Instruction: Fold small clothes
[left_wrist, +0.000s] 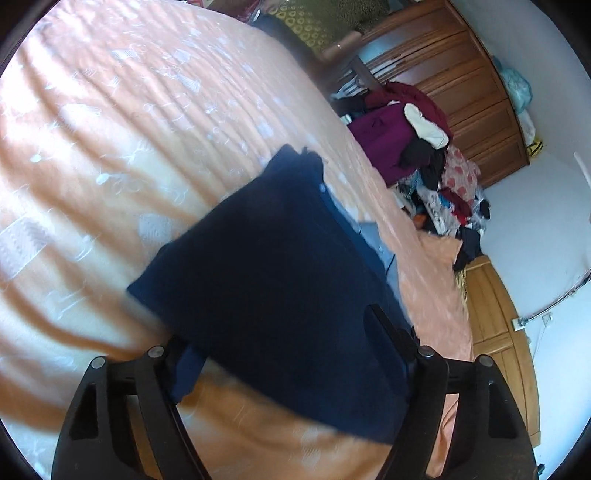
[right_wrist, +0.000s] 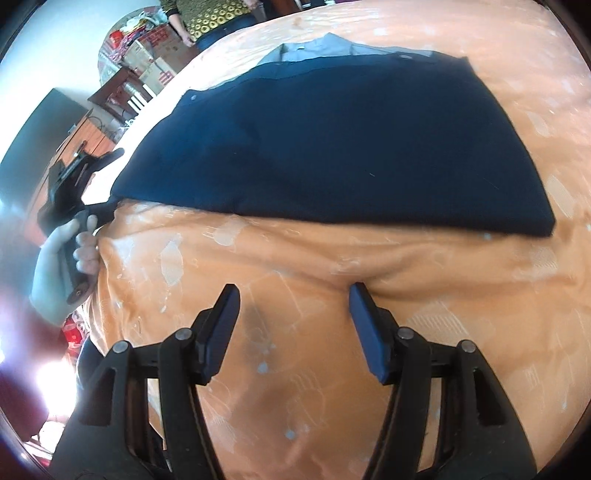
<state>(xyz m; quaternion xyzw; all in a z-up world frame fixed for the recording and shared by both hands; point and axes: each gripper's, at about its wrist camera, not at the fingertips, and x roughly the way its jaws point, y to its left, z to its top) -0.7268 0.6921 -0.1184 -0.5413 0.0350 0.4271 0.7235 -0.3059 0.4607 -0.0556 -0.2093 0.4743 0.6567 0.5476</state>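
A folded navy garment (left_wrist: 266, 258) lies flat on the orange bedspread (left_wrist: 110, 129), with a grey-blue garment (left_wrist: 373, 236) showing under its far edge. My left gripper (left_wrist: 277, 325) is open and wide. The navy cloth's near corner lies between its fingers, covering the left one, while the right finger (left_wrist: 388, 325) shows on top. In the right wrist view the navy garment (right_wrist: 351, 147) spreads across the bed. The left gripper (right_wrist: 109, 181), held by a gloved hand (right_wrist: 55, 266), sits at its left corner. My right gripper (right_wrist: 291, 291) is open over bare bedspread (right_wrist: 295, 369), short of the garment's near edge.
A heap of mixed clothes (left_wrist: 424, 147) sits at the bed's far side before a wooden wardrobe (left_wrist: 461, 74). A person in a green patterned top (right_wrist: 207, 18) stands beyond the bed near cardboard boxes (right_wrist: 155, 55). Wooden furniture (left_wrist: 495, 332) borders the bed's right side.
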